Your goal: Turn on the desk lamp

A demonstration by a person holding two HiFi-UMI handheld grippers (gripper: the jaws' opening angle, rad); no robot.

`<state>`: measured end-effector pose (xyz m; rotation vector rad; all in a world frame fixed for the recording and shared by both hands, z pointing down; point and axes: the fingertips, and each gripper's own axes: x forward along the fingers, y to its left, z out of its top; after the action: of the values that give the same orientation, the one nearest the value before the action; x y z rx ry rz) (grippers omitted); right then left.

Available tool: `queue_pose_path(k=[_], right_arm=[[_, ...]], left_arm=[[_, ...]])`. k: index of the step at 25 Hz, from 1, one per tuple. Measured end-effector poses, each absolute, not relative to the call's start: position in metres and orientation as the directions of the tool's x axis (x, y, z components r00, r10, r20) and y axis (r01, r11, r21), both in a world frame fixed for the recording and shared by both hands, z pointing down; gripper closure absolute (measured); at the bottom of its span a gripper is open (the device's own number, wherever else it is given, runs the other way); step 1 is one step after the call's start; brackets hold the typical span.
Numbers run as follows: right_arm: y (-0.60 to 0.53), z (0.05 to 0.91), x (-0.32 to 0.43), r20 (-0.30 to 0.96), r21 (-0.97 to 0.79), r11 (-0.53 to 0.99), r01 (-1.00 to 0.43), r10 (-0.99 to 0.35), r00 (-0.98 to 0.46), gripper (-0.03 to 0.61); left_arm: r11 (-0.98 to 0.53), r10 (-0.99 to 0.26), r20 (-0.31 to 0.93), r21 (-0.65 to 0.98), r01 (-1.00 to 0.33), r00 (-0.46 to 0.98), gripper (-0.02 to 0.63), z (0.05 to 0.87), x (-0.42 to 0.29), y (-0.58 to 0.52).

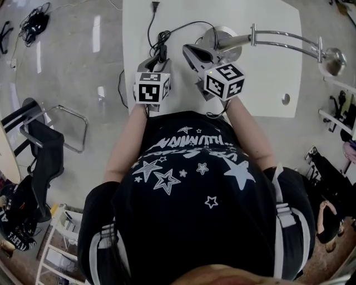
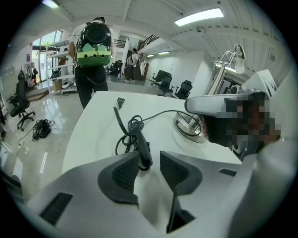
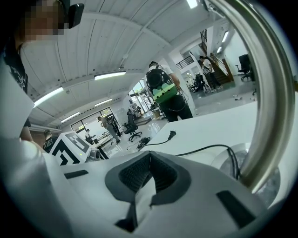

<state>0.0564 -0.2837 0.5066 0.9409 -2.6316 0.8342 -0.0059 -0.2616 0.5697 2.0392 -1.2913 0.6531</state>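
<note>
The desk lamp stands on the white table (image 1: 267,22), its round chrome base (image 1: 222,40) at the middle and its arm reaching right to the lamp head (image 1: 334,60). Its black cord coils left of the base (image 2: 132,124) and carries an inline switch (image 2: 142,148). The plug (image 1: 155,6) lies loose on the table. My left gripper (image 2: 150,160) is open, with the switch lying between its tips, nearer the left pad and not pressed. My right gripper (image 3: 150,158) is shut with nothing in it, beside the lamp's stem (image 3: 260,93) and over the base.
A person with a green backpack (image 2: 94,46) stands beyond the table's far end. Black chairs (image 1: 39,145) and a bundle of cables (image 1: 33,22) sit on the glossy floor at the left. The table has a small round hole (image 1: 285,99) near its right front edge.
</note>
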Motion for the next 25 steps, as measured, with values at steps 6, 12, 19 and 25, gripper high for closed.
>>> queue_pose_path(k=[6, 12, 19, 25], right_arm=[[-0.286, 0.51, 0.056, 0.387, -0.449, 0.632, -0.632, -0.5, -0.775, 0.574], [-0.28, 0.514, 0.049, 0.398, -0.455, 0.64, -0.619, -0.476, -0.784, 0.574], [-0.277, 0.521, 0.043, 0.418, -0.455, 0.647, -0.612, -0.451, -0.788, 0.574], [-0.278, 0.536, 0.032, 0.458, -0.456, 0.665, -0.591, -0.394, -0.797, 0.574]], left_arm=[[-0.301, -0.613, 0.713, 0.188, -0.935, 0.34, 0.479, 0.573, -0.01, -0.265], [-0.303, -0.621, 0.727, 0.122, -0.945, 0.293, 0.482, 0.574, -0.009, -0.264], [-0.305, -0.619, 0.73, 0.116, -0.945, 0.29, 0.509, 0.575, -0.011, -0.263], [-0.292, -0.61, 0.723, 0.176, -0.94, 0.325, 0.517, 0.573, -0.011, -0.264]])
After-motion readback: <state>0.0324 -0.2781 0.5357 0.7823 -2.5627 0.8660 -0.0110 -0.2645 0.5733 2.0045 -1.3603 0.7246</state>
